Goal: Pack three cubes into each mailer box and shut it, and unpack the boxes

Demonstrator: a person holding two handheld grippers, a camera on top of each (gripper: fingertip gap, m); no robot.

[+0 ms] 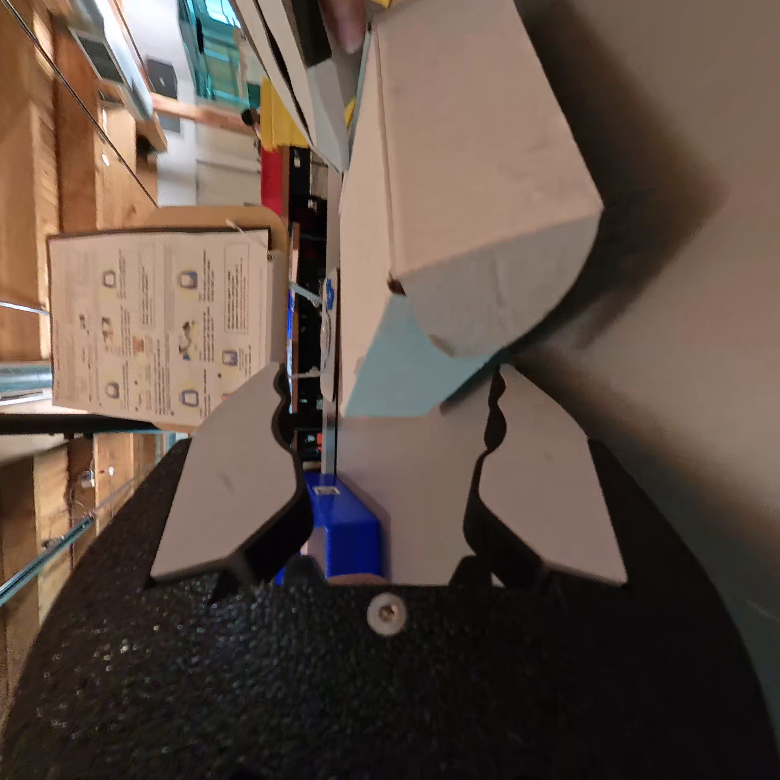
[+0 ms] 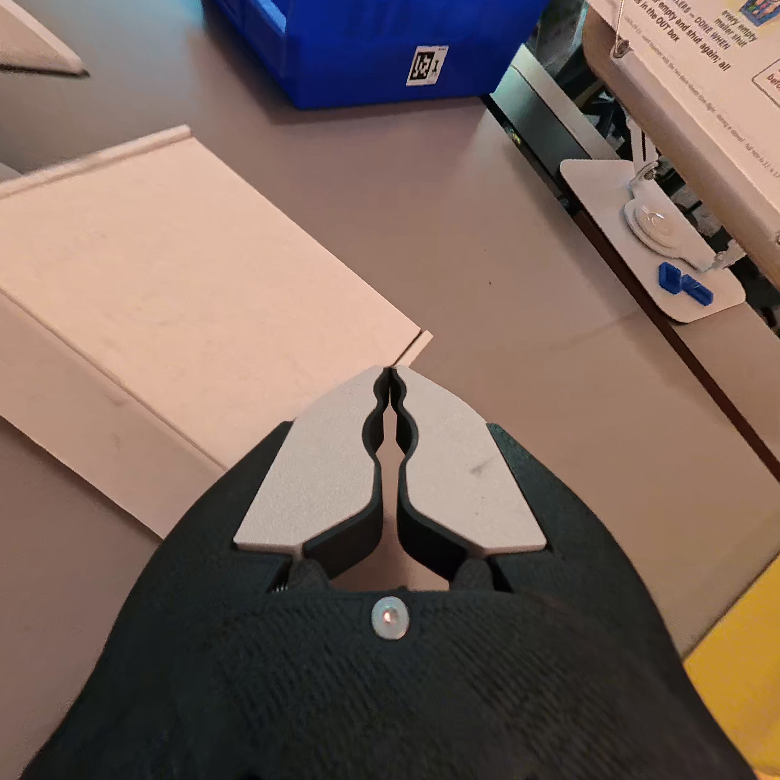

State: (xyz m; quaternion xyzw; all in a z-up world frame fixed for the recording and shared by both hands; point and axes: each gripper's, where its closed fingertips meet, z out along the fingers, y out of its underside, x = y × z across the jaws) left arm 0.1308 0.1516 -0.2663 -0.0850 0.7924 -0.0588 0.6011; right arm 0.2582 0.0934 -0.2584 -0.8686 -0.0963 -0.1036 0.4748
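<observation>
In the left wrist view a shut white mailer box [image 1: 464, 190] lies on the tan table [image 1: 683, 274]. My left gripper [image 1: 388, 380] is open, and the box's near end sits between its fingertips; I cannot tell if they touch it. In the right wrist view my right gripper [image 2: 389, 371] is shut and empty. Its tips are at the near right corner of a shut white mailer box [image 2: 169, 287], just by a small protruding flap edge [image 2: 422, 339]. No cubes show.
A blue bin [image 2: 380, 50] with a square marker stands at the back; it also shows in the left wrist view [image 1: 346, 527]. A printed sheet [image 1: 156, 325] hangs past the table edge, near a white plate with a clear dome [image 2: 650, 228]. Another white box [image 1: 295, 84] and a person's fingertip [image 1: 348, 29] show far off. A yellow sheet [image 2: 738, 675] lies at the near right. Across from one pair of fingers to the other is roughly 15 cm.
</observation>
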